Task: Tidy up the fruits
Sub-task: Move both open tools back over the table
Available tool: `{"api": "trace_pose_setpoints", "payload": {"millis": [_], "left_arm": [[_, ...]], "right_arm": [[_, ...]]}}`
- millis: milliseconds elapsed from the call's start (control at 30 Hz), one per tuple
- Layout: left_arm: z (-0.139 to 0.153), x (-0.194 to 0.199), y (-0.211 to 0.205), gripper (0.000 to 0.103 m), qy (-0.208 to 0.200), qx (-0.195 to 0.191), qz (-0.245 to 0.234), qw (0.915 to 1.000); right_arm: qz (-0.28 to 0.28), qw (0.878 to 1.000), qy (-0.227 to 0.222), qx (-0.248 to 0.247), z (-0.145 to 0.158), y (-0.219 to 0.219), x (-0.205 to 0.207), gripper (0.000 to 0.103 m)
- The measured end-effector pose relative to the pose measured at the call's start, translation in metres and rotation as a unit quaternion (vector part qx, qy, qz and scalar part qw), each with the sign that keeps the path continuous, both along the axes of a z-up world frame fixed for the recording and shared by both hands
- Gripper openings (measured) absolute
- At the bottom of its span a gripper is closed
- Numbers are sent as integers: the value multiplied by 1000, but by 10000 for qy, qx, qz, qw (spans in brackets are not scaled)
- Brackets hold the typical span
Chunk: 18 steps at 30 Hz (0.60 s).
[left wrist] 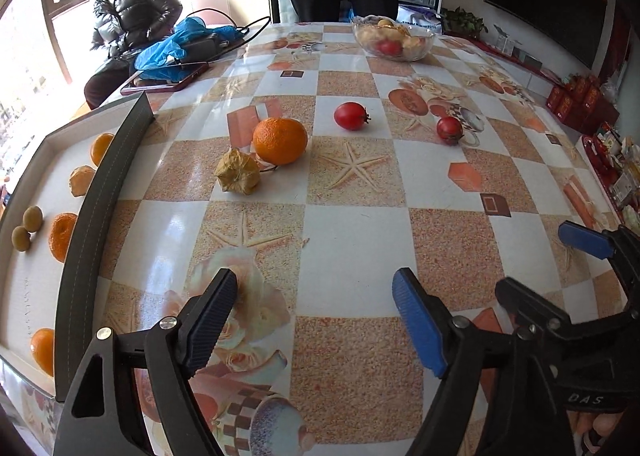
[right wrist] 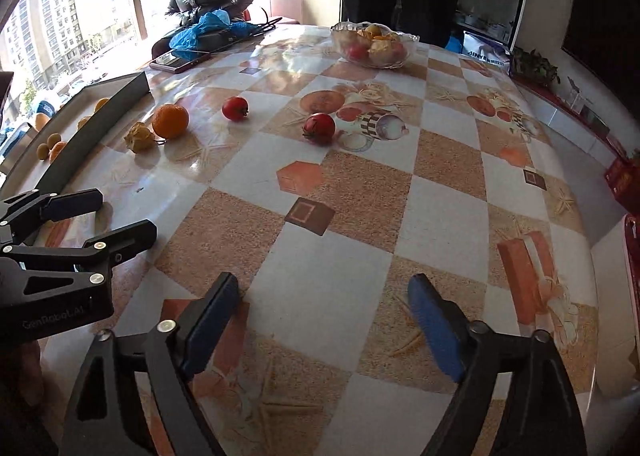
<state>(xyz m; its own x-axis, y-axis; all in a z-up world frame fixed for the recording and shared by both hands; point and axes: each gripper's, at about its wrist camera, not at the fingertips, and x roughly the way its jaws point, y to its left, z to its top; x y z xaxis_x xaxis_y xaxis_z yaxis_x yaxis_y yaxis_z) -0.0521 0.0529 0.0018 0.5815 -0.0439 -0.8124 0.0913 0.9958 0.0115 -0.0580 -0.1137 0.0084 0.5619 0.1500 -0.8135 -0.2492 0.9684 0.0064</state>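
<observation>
An orange [left wrist: 280,140] [right wrist: 170,121] lies on the table beside a papery husked fruit [left wrist: 237,171] [right wrist: 139,137]. Two red fruits lie further right, one [left wrist: 351,116] [right wrist: 235,108] and another [left wrist: 449,130] [right wrist: 319,128]. A shallow white tray [left wrist: 24,288] [right wrist: 86,92] with a dark rim at the left holds several oranges, a husked fruit and two small green fruits [left wrist: 27,228]. My left gripper [left wrist: 316,296] [right wrist: 120,215] is open and empty, near the table's front. My right gripper [right wrist: 322,300] [left wrist: 536,260] is open and empty beside it.
A glass bowl [left wrist: 394,37] [right wrist: 374,44] of fruit stands at the far edge. A blue bag [left wrist: 176,51] [right wrist: 204,29], a cable and a dark flat case lie at the far left. One person sits behind the table and another stands. Red boxes [left wrist: 576,99] are at the right.
</observation>
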Motion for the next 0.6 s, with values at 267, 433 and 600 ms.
{"api": "trace_pose_setpoints", "payload": {"millis": [267, 433, 600], "left_arm": [[0, -2, -2, 92, -25, -18, -26, 10000], [-1, -2, -1, 94, 13, -49, -30, 10000], [-1, -2, 0, 95, 16, -46, -17, 10000]], "right_arm": [[58, 10000, 46, -2, -2, 1, 1, 102], [63, 10000, 48, 2, -2, 2, 0, 102], [62, 10000, 47, 8, -2, 1, 0, 102]]}}
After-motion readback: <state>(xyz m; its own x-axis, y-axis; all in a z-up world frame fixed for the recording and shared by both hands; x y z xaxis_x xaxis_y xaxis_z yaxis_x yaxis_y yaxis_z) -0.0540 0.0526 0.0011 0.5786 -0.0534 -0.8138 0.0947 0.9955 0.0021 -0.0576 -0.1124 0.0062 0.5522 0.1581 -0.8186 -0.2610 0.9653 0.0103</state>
